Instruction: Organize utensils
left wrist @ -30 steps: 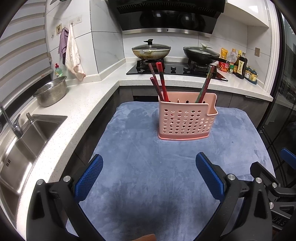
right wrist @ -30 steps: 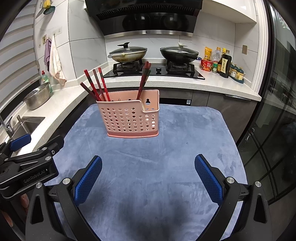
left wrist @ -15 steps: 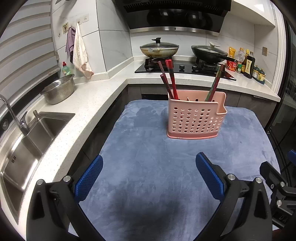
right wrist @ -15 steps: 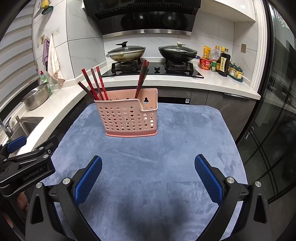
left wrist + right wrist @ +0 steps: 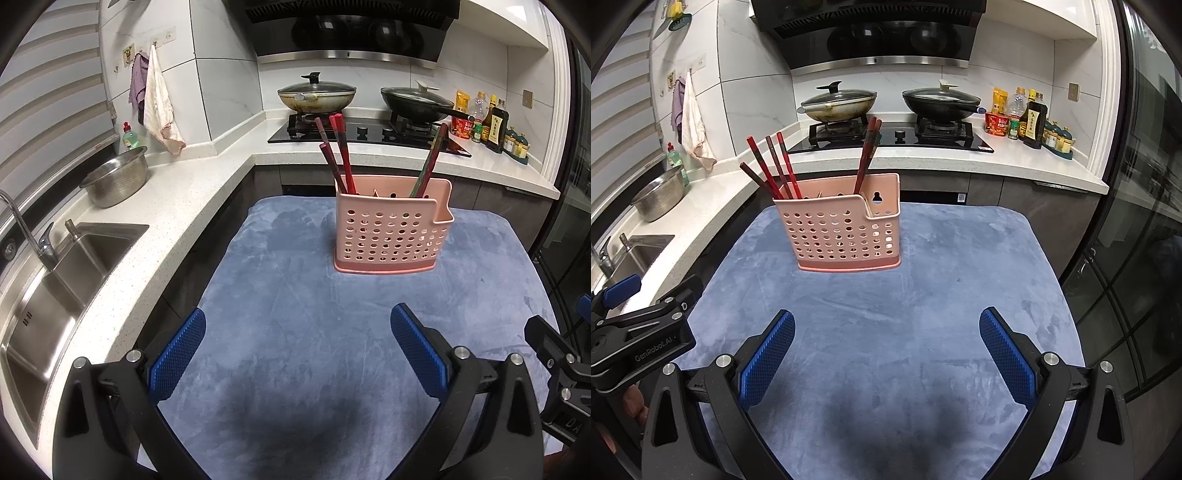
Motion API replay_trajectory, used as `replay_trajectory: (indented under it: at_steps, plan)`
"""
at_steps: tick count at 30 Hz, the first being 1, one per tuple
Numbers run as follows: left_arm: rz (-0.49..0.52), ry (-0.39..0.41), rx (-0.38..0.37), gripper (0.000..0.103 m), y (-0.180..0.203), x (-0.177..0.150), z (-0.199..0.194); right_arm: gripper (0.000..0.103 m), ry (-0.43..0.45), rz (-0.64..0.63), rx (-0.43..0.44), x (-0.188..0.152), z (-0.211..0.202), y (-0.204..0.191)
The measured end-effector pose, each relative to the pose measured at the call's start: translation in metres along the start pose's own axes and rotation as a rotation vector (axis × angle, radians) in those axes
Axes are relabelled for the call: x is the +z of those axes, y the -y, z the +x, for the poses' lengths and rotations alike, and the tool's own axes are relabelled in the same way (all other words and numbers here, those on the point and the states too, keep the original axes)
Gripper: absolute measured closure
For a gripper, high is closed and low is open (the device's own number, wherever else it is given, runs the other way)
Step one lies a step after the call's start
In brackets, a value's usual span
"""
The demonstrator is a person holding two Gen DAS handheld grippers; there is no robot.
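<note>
A pink perforated utensil holder [image 5: 392,232] stands upright on a blue-grey cloth [image 5: 314,332]; it also shows in the right wrist view [image 5: 844,236]. Red chopsticks [image 5: 341,155] lean out of its left compartment, and another pair [image 5: 430,162] leans out further right. In the right wrist view the left bunch [image 5: 772,166] and the other pair [image 5: 867,155] show too. My left gripper [image 5: 297,350] is open and empty, well short of the holder. My right gripper [image 5: 886,350] is open and empty, also short of it.
A sink [image 5: 62,280] with a tap and a steel colander [image 5: 116,177] lie on the white counter at left. Two lidded woks [image 5: 838,107] sit on the stove behind. Bottles [image 5: 1034,122] stand at back right. A glass door [image 5: 1137,258] is at right.
Both grippers have drawn back and risen slightly, so the holder looks farther away. Both stay open and empty. The holder and chopsticks have not moved.
</note>
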State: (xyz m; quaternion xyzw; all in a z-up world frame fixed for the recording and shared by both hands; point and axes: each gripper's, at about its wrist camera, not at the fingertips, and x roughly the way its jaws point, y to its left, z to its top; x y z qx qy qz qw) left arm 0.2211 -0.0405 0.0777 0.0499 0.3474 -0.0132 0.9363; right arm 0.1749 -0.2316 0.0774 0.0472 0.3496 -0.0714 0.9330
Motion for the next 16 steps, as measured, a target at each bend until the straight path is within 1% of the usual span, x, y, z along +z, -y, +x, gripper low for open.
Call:
replay_trajectory:
  at_steps: [7,11,16]
  plan:
    - [0.002,-0.003,-0.002,0.007,0.0004,-0.0016,0.0011,0.007,-0.001,0.000,0.000,0.0002,0.0000,-0.0003]
    - [-0.005,-0.007,-0.011,0.007,0.0004,-0.0038,0.0033,0.007,-0.001,0.002,0.000,0.0000,0.0000,0.0006]
    - [0.017,-0.008,-0.034,0.007,0.0033,-0.0050,0.0026,0.007,-0.001,0.001,0.001,0.0004,0.0001,0.0000]
